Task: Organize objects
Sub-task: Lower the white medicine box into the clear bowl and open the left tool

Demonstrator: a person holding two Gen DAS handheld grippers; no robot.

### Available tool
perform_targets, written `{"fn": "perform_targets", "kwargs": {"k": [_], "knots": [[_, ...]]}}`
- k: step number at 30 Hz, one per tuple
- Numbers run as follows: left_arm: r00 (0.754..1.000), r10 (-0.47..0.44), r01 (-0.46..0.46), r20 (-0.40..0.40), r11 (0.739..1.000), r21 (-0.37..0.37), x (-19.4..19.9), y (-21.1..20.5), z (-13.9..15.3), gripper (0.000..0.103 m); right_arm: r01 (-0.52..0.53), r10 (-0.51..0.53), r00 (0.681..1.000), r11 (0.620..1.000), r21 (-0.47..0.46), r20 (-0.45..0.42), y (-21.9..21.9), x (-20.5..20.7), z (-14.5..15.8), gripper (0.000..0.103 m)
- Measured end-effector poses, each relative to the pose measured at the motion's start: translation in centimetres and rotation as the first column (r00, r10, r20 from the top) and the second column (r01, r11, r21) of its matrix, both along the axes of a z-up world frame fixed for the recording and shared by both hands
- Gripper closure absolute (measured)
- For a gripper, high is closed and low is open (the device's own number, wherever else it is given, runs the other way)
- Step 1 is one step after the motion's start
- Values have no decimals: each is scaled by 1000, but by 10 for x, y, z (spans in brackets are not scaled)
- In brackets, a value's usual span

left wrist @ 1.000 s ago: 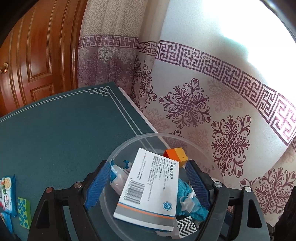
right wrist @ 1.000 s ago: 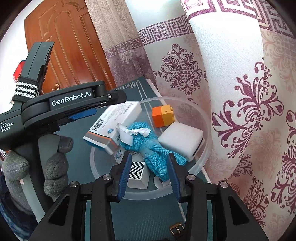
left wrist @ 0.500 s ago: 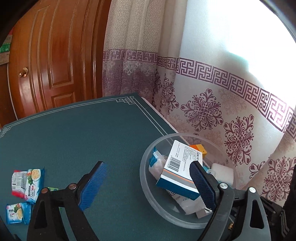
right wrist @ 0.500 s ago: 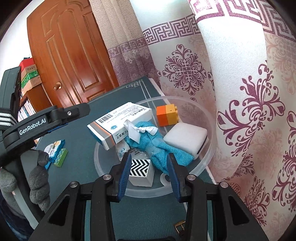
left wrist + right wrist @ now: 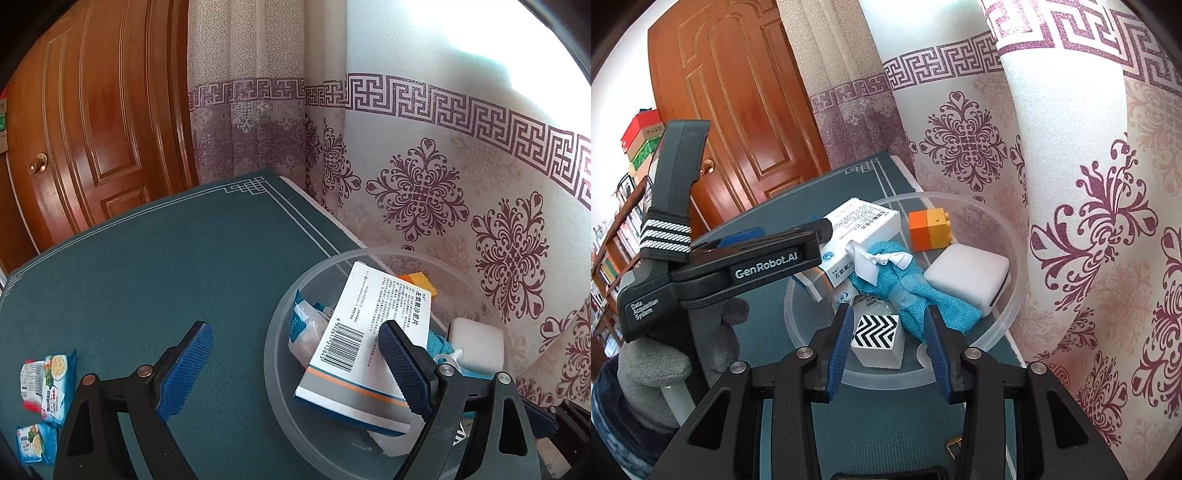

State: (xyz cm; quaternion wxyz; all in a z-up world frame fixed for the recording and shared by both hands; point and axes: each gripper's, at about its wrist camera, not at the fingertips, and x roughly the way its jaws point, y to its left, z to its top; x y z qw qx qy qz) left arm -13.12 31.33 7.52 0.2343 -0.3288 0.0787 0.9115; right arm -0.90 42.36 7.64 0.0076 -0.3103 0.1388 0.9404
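Resting now in the clear bowl (image 5: 1008,325) at frame centre, the medicine box (image 5: 373,347) has left the left gripper (image 5: 295,373), whose jaws stand wide apart and empty, so that item counts as sorted. Bowl also holds: orange block (image 5: 929,229), white pad (image 5: 967,275), teal cloth (image 5: 908,291), zigzag cube (image 5: 877,341). Right gripper (image 5: 886,345): half open, empty; snack packets (image 5: 48,384) remain on the surface (image 5: 147,266), lower left.

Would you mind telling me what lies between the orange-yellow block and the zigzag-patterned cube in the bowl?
In the right wrist view, the blue cloth lies between the orange-yellow block and the zigzag-patterned cube.
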Motion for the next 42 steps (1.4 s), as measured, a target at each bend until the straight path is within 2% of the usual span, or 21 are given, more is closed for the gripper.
{"fn": "perform_targets", "kwargs": {"k": [3, 8, 15, 21, 27, 33, 37, 42], "knots": [[1000, 3, -4, 18, 999, 53, 5, -17, 5, 9, 4, -4, 1000, 1000, 5, -2, 0, 2, 1, 62], [1000, 14, -14, 3, 997, 72, 15, -42, 11, 9, -3, 3, 1000, 1000, 3, 10, -4, 1, -2, 62], [999, -18, 18, -31, 1000, 8, 28, -43, 2, 9, -18, 18, 1000, 1000, 11, 18, -12, 1, -2, 62], [999, 3, -4, -35, 1000, -29, 12, -21, -3, 9, -11, 11, 1000, 1000, 14, 21, -12, 2, -2, 62], [1000, -2, 2, -19, 1000, -30, 8, -14, -3, 9, -7, 6, 1000, 1000, 20, 21, -13, 4, -1, 62], [1000, 0, 0, 0, 1000, -12, 17, -32, -2, 7, -13, 12, 1000, 1000, 15, 26, -17, 4, -1, 62], [1000, 30, -31, 8, 999, 12, 20, -53, 3, 6, -28, 27, 999, 999, 16, 28, -25, 3, 1, 61], [996, 82, -83, 17, 996, 32, 23, -83, 9, 1, -51, 50, 998, 999, 14, 25, -39, 2, 5, 56]]}}
